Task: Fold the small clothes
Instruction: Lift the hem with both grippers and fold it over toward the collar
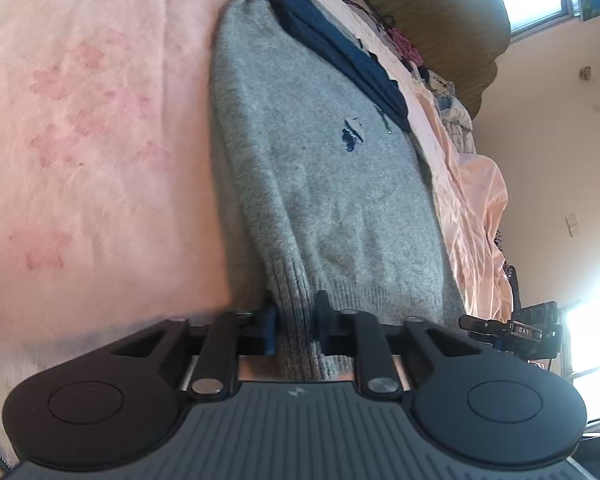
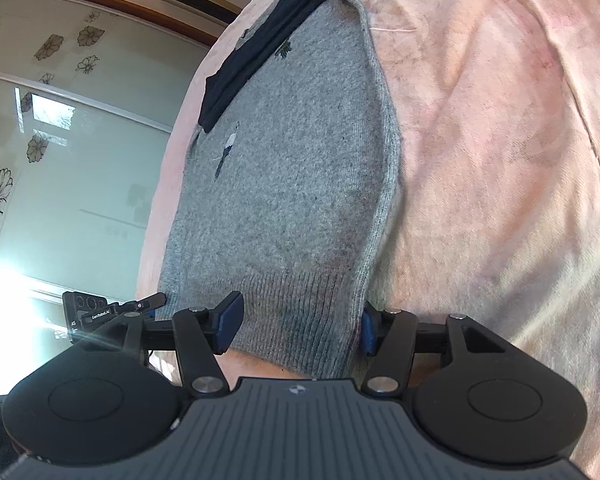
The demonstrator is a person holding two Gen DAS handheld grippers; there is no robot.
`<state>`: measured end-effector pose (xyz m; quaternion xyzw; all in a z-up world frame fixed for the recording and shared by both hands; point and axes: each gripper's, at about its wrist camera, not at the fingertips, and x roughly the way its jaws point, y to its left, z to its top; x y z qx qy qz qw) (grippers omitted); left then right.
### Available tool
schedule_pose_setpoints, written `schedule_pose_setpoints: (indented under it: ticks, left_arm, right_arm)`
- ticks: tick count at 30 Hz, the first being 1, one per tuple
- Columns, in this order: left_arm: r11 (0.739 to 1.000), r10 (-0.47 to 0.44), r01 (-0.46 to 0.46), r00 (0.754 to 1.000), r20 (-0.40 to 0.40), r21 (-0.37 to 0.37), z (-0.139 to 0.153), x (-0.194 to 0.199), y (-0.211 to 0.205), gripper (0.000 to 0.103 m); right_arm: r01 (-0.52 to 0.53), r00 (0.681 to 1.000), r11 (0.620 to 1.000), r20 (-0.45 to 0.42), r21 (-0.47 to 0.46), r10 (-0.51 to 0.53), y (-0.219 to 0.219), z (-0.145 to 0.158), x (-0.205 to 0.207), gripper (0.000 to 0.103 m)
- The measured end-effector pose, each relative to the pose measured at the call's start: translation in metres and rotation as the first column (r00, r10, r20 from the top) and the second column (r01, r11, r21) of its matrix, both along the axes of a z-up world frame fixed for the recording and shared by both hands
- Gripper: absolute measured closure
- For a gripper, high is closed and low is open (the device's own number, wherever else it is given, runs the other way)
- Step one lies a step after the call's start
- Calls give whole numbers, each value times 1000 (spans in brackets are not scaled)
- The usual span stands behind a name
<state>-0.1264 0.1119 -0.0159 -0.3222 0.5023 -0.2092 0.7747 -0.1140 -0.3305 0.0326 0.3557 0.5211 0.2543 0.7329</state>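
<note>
Grey sweater [image 1: 332, 184] on a pink blanket [image 1: 92, 120]; left tool [image 1: 296, 330] pinches its ribbed hem, right tool [image 2: 296, 328] spread around the hem, lower centre

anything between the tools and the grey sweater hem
Nothing visible. The left tool is pinched on the ribbed hem of the sweater. The right tool has the hem between its wider-set fingers; whether they grip it is unclear.

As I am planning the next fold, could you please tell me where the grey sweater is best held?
Hold the grey sweater by its ribbed hem, coming from the near edge: that band is thick, straight and already sits between both grippers' fingers. The left gripper pinches one end; the right gripper brackets the other.
</note>
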Motion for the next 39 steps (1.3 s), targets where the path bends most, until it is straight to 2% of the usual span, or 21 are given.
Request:
schedule_pose_setpoints:
  ticks: [3, 6, 10, 13, 15, 17, 19, 23, 24, 25, 26, 27, 28, 29, 30, 31, 32, 34, 36, 37, 39]
  left_arm:
    - [1000, 16, -15, 999, 39, -15, 7, -4, 3, 95]
    - [998, 29, -23, 994, 110, -57, 31, -1, 9, 95]
    - [988, 65, -33, 976, 209, -151, 67, 39, 22, 95]
    - [989, 63, -26, 964, 257, -145, 91, 101, 23, 95]
    - [988, 79, -35, 951, 299, -149, 104, 153, 23, 95]
    - [986, 116, -71, 940, 321, -150, 112, 219, 15, 95]
    - [991, 128, -105, 936, 328, -87, 112, 276, 8, 95]
    - [981, 173, -191, 948, 268, 39, 89, 376, 4, 94]
    - [963, 216, -246, 948, 234, 109, 81, 395, 4, 92]
    - [948, 259, -288, 946, 192, 139, 74, 404, 6, 88]
    - [947, 277, -297, 948, 157, 125, 68, 408, 9, 81]
    - [952, 273, -287, 953, 130, 105, 65, 408, 12, 75]
    - [956, 266, -279, 955, 131, 92, 65, 404, 15, 64]
    - [952, 278, -294, 947, 164, 84, 69, 396, 19, 52]
    - [938, 316, -337, 926, 206, 80, 74, 384, 28, 46]
    - [922, 356, -381, 904, 237, 66, 78, 369, 35, 31]
    - [911, 389, -411, 882, 266, 34, 81, 352, 42, 24]
    - [901, 425, -432, 861, 281, -41, 81, 314, 51, 23]
    - [899, 438, -423, 864, 248, -113, 67, 273, 54, 23]
    - [898, 440, -422, 869, 225, -127, 57, 253, 53, 23]
    - [877, 479, -461, 859, 183, -132, 36, 215, 46, 23]
  right_arm:
    - [-23, 1000, 993, -22, -118, 20, 9, 2, -1, 91]
    - [-21, 999, 990, 28, -137, 25, 11, 12, -5, 92]
    - [55, 987, 998, 151, -15, -52, -9, 44, 14, 92]
    - [70, 960, 994, 264, 81, -89, -19, 70, 58, 92]
    - [69, 938, 993, 333, 100, -99, -24, 84, 106, 92]
    - [83, 917, 982, 373, 172, -143, -31, 90, 163, 92]
    - [103, 907, 966, 377, 236, -189, -36, 87, 227, 92]
    - [225, 929, 957, 257, 185, -268, -41, 49, 351, 92]
    - [249, 934, 951, 213, 182, -286, -41, 35, 376, 91]
    - [283, 933, 943, 179, 174, -313, -41, 22, 394, 85]
    - [340, 921, 928, 144, 153, -362, -36, 11, 405, 80]
    - [370, 915, 919, 119, 135, -386, -34, 4, 412, 56]
    - [375, 915, 919, 114, 120, -388, -25, -1, 410, 28]
    - [370, 914, 922, 132, 113, -383, -20, -1, 404, 20]
    - [361, 913, 926, 158, 114, -376, -17, 0, 399, 16]
    - [343, 914, 930, 183, 130, -362, -17, 3, 390, 16]
    - [330, 914, 932, 196, 149, -355, -20, 7, 380, 17]
    - [308, 909, 935, 236, 176, -343, -27, 17, 355, 17]
    - [293, 904, 938, 266, 183, -334, -34, 26, 321, 17]
    - [287, 903, 940, 275, 185, -330, -37, 31, 301, 17]
    - [284, 907, 941, 266, 182, -326, -44, 32, 260, 16]
